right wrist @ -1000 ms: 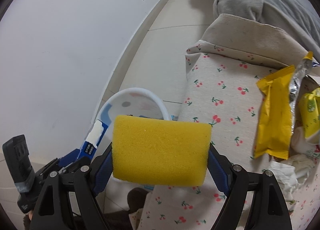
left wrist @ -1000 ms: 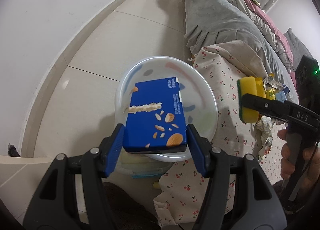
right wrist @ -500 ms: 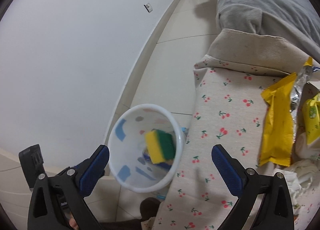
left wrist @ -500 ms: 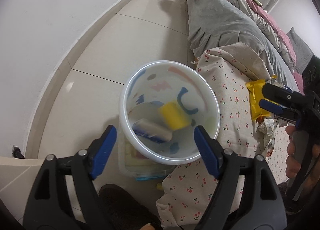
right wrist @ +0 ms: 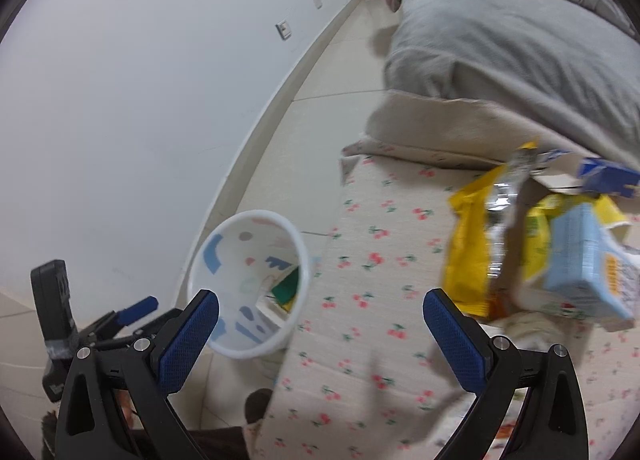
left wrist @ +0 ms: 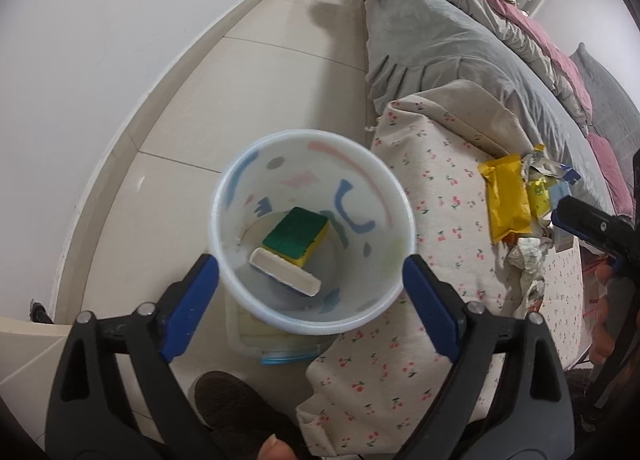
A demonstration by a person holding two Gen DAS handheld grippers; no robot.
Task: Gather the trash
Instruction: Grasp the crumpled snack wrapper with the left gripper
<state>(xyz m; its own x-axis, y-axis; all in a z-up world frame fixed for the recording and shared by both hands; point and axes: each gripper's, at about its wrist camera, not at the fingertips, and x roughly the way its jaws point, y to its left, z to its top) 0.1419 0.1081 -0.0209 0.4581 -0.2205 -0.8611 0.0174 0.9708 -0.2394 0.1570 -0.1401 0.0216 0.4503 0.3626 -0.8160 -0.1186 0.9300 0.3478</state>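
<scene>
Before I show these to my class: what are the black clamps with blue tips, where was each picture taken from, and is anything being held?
They are hand-held grippers, one in each of a person's hands, each carrying a camera that looks along its fingers. The left gripper hangs over a white bin holding a sponge and a carton. The right gripper looks across a cherry-print cloth at a yellow wrapper and other litter. Both have just been opening, and nothing is between the jaws of either.

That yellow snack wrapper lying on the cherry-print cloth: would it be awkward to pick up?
Probably floppy: the yellow snack wrapper lies flat and creased on the cherry-print cloth, so it would likely crumple. Its torn, silvery top suggests it is empty and light. The glossy film may be slippery.
</scene>
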